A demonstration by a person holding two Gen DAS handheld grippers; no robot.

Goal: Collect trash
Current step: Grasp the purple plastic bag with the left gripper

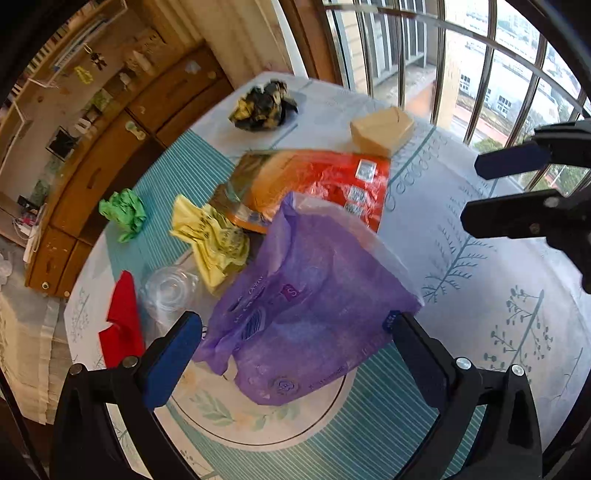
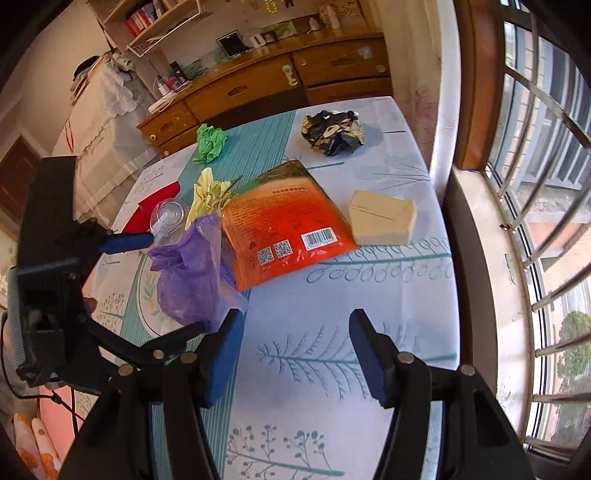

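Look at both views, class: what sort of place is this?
Most likely a room in a home: a table with a patterned tablecloth, a wooden sideboard with drawers, a wall shelf of books and a barred window.

Both wrist views look steeply down, seemingly close, sharing the table.
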